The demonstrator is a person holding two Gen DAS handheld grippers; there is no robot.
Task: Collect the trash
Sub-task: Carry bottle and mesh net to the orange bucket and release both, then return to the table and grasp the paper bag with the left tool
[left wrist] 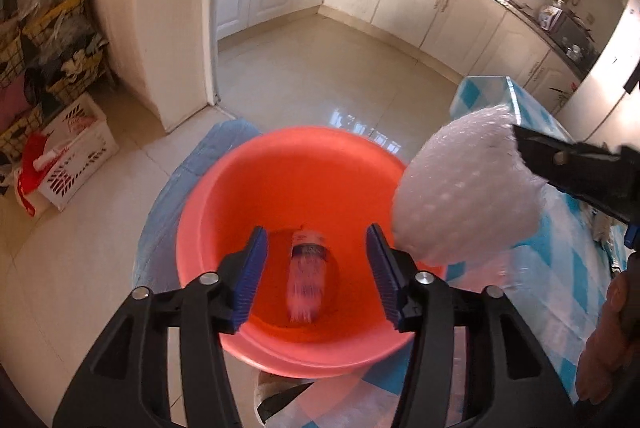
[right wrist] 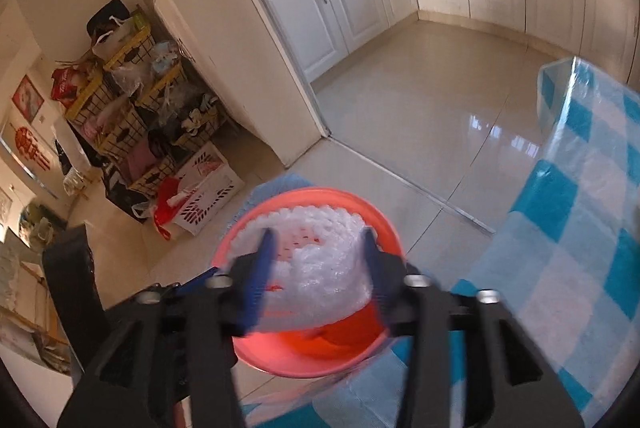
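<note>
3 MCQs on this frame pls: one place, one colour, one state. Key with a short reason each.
1. Where is the bottle?
A. on the table
B. inside the basin
C. on the floor

2. What colour is the basin?
A. red-orange
B. green
C. white

3. What is between the pads of the right gripper?
A. nothing
B. a spoon
C. a bubble wrap wad

Key:
1 B: the left wrist view shows the bottle lying on the basin's bottom, below the open left gripper.
2 A: its rim and walls are red-orange in both views.
3 C: the white bubble wrap wad sits between the blue pads, above the basin; whether they press it is unclear.
</note>
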